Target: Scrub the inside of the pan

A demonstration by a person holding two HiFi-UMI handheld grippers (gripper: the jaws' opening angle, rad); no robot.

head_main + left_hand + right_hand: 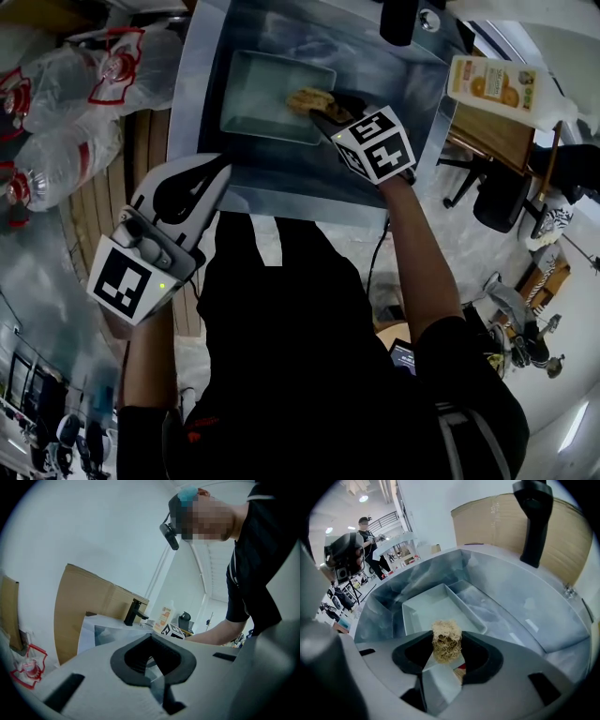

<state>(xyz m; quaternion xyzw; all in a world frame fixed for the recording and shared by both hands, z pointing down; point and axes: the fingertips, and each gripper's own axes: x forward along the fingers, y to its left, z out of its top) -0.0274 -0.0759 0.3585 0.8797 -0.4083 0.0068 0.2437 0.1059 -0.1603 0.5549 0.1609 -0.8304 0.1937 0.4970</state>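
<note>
A pale rectangular pan (267, 94) lies in the steel sink (281, 183). My right gripper (323, 111) reaches in from the right and is shut on a tan fibrous scrubber (307, 98), held at the pan's right end. In the right gripper view the scrubber (446, 639) sticks up between the jaws of the right gripper (447, 644), just above the near rim of the pan (433, 609). My left gripper (217, 173) hangs outside the sink at its front left corner, jaws together and holding nothing. In the left gripper view, the left gripper (151, 660) points over the sink (101, 632).
A black faucet (398, 21) stands at the sink's far side, also in the right gripper view (534, 517). An orange-labelled bottle (492, 84) sits to the sink's right. Plastic bags with bottles (66, 103) lie on the left. Cardboard (501, 522) lines the wall behind.
</note>
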